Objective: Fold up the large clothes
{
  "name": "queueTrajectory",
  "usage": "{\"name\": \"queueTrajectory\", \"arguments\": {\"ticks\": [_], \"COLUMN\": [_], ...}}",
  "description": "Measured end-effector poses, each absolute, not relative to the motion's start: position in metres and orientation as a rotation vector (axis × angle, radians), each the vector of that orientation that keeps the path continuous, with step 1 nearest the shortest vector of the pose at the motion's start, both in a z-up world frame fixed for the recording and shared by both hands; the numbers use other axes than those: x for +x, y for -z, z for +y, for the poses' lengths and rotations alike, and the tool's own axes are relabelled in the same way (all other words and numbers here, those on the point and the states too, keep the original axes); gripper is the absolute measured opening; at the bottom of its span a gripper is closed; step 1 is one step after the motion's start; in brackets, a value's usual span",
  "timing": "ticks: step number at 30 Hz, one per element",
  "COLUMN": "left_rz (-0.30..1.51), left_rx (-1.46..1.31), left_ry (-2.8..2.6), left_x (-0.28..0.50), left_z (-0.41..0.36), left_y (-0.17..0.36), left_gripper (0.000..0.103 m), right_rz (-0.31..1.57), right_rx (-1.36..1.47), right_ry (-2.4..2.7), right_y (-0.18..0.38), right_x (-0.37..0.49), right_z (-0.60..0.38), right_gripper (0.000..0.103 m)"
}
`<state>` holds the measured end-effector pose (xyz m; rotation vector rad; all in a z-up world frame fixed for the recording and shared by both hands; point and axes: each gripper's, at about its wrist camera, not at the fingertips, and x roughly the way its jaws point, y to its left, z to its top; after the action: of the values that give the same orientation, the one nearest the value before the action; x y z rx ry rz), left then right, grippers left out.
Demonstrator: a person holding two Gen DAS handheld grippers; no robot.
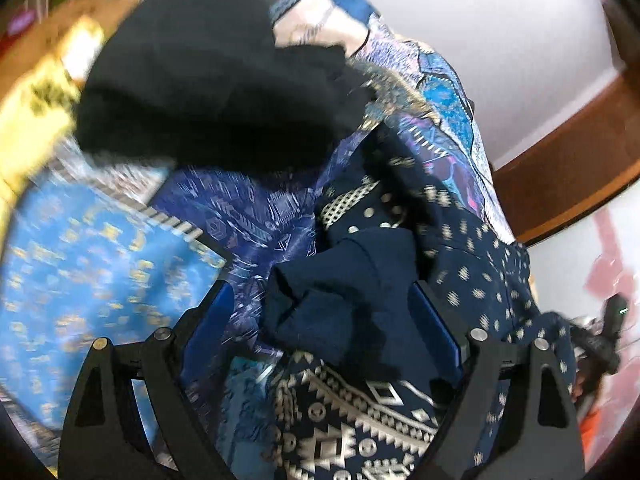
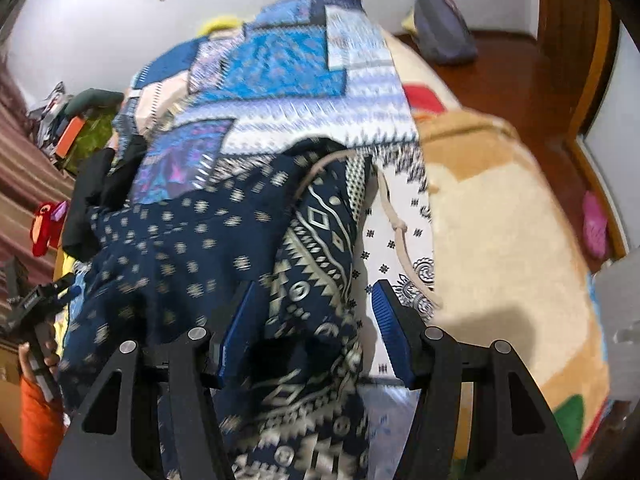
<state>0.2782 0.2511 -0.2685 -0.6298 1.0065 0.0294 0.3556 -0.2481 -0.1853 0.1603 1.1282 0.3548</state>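
A large navy garment with white geometric print (image 1: 352,412) hangs bunched between the jaws of my left gripper (image 1: 320,312), whose blue pads stand wide apart around the cloth. The same garment (image 2: 304,280) drapes between the jaws of my right gripper (image 2: 316,312), also wide apart. Its cream drawstring (image 2: 394,224) dangles over a white printed part. A blue patchwork garment (image 2: 276,76) lies beyond it, and a black garment (image 1: 208,76) lies on top in the left wrist view. The frames are blurred by motion.
A cream and tan blanket (image 2: 500,220) covers the bed to the right. A wooden bed frame (image 1: 568,168) runs along the white wall. A grey bag (image 2: 444,28) and a pink slipper (image 2: 594,224) lie on the wooden floor. Yellow cloth (image 1: 36,108) lies at left.
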Motion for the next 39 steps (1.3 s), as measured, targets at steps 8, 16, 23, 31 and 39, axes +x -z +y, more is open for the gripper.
{"name": "queueTrajectory", "arguments": {"ticks": [8,16,23,31,39], "left_rz": [1.017,0.964,0.919,0.854,0.745], "left_rx": [-0.605,-0.489,-0.519,-0.429,-0.368], "left_ry": [0.059,0.097,0.089,0.061,0.055], "left_x": [0.319,0.35,0.333,0.313,0.323], "left_z": [0.234,0.212,0.222,0.204,0.188], "left_y": [0.305,0.3,0.284,0.224,0.146], "left_gripper": [0.088,0.075,0.009,0.008,0.008], "right_rz": [1.226,1.185,1.147,1.001,0.857], "right_rx": [0.261,0.216,0.24,0.218,0.148], "right_ry": [-0.397,-0.405,-0.426,-0.465,-0.491], "right_y": [0.224,0.232,0.215,0.146,0.076], "right_x": [0.394,0.417,0.407,0.382,0.384], "right_z": [-0.244,-0.228,-0.224,-0.219,-0.196], "right_gripper": [0.055,0.051,0.015,0.012,0.012]}}
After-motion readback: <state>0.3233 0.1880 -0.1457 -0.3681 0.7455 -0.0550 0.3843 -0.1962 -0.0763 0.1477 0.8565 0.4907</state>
